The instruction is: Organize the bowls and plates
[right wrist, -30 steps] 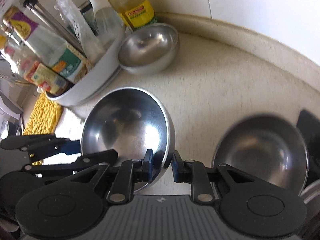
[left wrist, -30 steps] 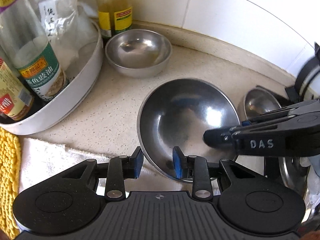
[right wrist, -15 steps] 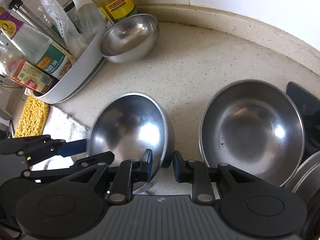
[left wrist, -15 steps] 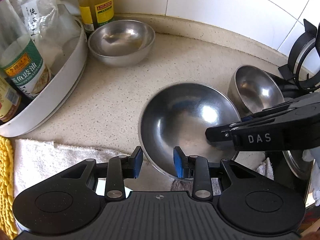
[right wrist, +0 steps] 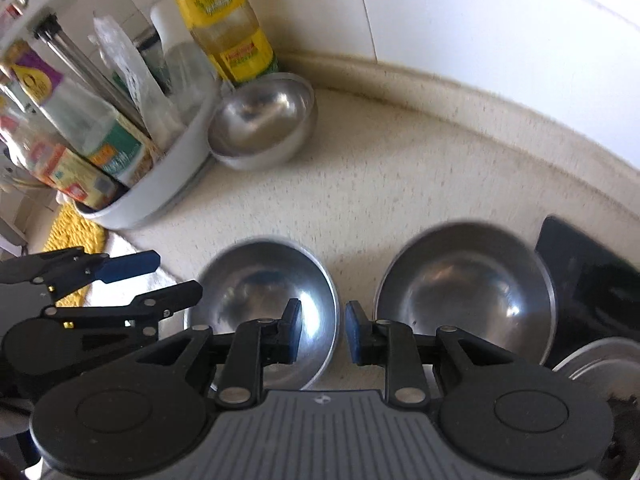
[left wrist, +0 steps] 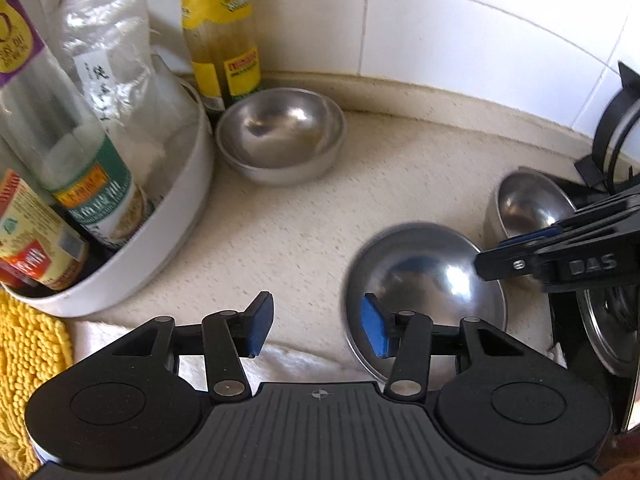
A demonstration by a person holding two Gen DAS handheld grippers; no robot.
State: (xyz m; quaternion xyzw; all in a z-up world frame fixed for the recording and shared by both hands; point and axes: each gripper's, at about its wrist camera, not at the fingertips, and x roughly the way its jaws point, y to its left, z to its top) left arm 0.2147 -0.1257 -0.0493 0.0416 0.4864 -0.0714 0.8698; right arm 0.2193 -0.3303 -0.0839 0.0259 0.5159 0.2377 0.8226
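Note:
A steel bowl [right wrist: 260, 304] sits low over the speckled counter. My right gripper [right wrist: 323, 332] is shut on its right rim, and in the left wrist view that gripper [left wrist: 500, 252] reaches over the bowl [left wrist: 424, 280] from the right. My left gripper [left wrist: 316, 330] is opening. The bowl's near-left rim lies just inside its right pad [left wrist: 374, 332], and the pads do not press it. A second bowl [right wrist: 468, 296] rests to the right, also seen behind the first [left wrist: 528, 208]. A smaller bowl [left wrist: 280, 132] stands by the wall.
A white round caddy [left wrist: 176, 240] full of sauce bottles stands at the left, an oil bottle [left wrist: 220, 32] behind it. A yellow mat [left wrist: 28, 356] and white towel [left wrist: 296, 364] lie along the near edge. A black rack [right wrist: 592, 280] and a steel lid [left wrist: 604, 336] crowd the right.
My left gripper's jaws have spread and let go of the bowl's rim. The right gripper keeps its hold on the bowl, which has shifted right and away from the left gripper.

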